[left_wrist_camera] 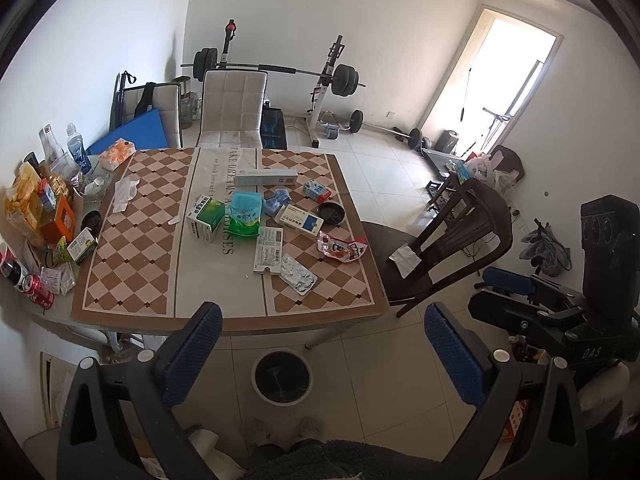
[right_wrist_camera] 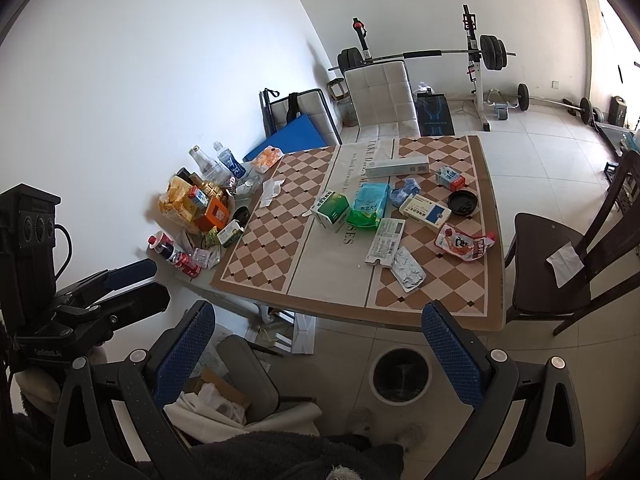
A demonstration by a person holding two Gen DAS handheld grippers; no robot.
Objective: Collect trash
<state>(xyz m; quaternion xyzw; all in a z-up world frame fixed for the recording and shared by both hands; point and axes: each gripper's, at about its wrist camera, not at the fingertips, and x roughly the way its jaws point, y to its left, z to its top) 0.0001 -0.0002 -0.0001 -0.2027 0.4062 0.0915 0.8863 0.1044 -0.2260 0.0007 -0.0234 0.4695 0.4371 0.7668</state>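
Trash lies scattered on the checkered table (left_wrist_camera: 216,280): a green carton (left_wrist_camera: 206,218), a green-blue bag (left_wrist_camera: 246,216), a red snack wrapper (left_wrist_camera: 342,249), a silver blister pack (left_wrist_camera: 298,274), a white-blue box (left_wrist_camera: 300,222) and a black lid (left_wrist_camera: 331,213). A round bin (left_wrist_camera: 253,376) stands on the floor at the table's near edge. My left gripper (left_wrist_camera: 324,354) hangs open above the bin, holding nothing. My right gripper (right_wrist_camera: 320,354) is also open and empty, short of the table (right_wrist_camera: 332,280), with the bin (right_wrist_camera: 372,374) below and the wrapper (right_wrist_camera: 464,245) ahead.
Bottles, cans and snack packs (left_wrist_camera: 36,216) crowd the table's left side. A dark wooden chair (left_wrist_camera: 460,240) stands to the right, a white chair (left_wrist_camera: 232,108) at the far side. A weight bench (left_wrist_camera: 320,80) is against the back wall. Boxes and a grey seat (right_wrist_camera: 240,384) sit on the floor.
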